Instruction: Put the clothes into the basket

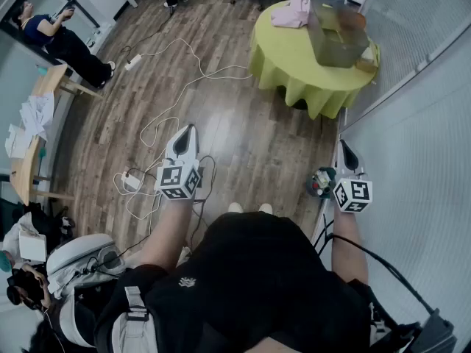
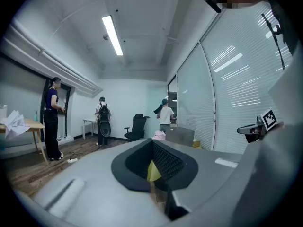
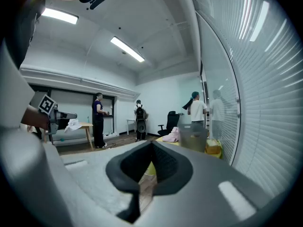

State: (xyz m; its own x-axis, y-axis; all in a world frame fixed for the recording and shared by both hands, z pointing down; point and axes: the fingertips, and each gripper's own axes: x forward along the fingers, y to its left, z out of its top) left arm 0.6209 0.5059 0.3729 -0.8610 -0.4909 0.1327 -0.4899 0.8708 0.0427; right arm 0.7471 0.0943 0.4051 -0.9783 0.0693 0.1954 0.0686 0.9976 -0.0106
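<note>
A round table [image 1: 294,79] with a yellow-green cloth stands far ahead of me. Pink clothes [image 1: 292,11] lie heaped on its far left side, beside a translucent grey basket [image 1: 337,37]. My left gripper [image 1: 188,129] and right gripper [image 1: 343,146] hang over the wooden floor, well short of the table, both shut with nothing between the jaws. The left gripper view looks past shut jaws [image 2: 152,144] to the clothes [image 2: 159,135] and the basket [image 2: 180,135]. The right gripper view shows the clothes [image 3: 172,135] left of the basket [image 3: 193,137], beyond its shut jaws [image 3: 151,145].
White cables [image 1: 176,87] and a power strip [image 1: 133,62] trail across the floor on my left. A glass wall with blinds [image 1: 412,123] runs close along my right. A wooden desk [image 1: 29,138] stands far left. Other people [image 2: 51,117] and an office chair [image 2: 137,126] are at the back.
</note>
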